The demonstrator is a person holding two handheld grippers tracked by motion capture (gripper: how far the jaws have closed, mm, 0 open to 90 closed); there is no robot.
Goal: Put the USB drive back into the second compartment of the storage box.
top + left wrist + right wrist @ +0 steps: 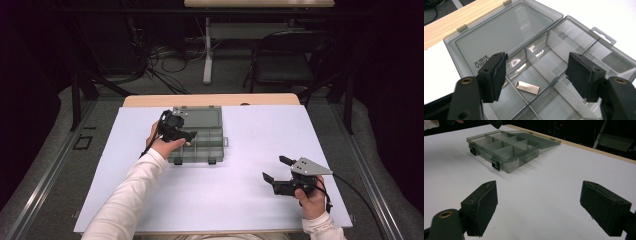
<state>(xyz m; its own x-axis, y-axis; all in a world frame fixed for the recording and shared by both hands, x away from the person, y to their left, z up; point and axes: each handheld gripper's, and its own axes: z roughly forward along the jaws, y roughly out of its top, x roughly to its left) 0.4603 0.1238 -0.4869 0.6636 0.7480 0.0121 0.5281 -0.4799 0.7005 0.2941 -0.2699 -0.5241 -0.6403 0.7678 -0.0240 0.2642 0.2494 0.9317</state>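
A smoky grey plastic organiser box (pixel 216 144) with dividers lies open on the white table, its lid (pixel 506 32) folded back flat. A small silver metal piece (pixel 527 87) rests on the floor of one compartment. My left gripper (pixel 190 136) hovers over the box's left side, and in the left gripper view (pixel 539 75) its jaws stand apart above that piece without touching it. My right gripper (pixel 275 167) sits low over the table at the near right, open with nothing between its jaws (pixel 544 205). The box (pixel 524 157) lies well ahead of it.
The white board (pixel 240 200) covers a wooden table whose far edge (pixel 210 100) shows behind the box. A folding chair (pixel 285 60) and cables stand on the floor beyond. Two latches (pixel 496 165) hang on the box's front wall.
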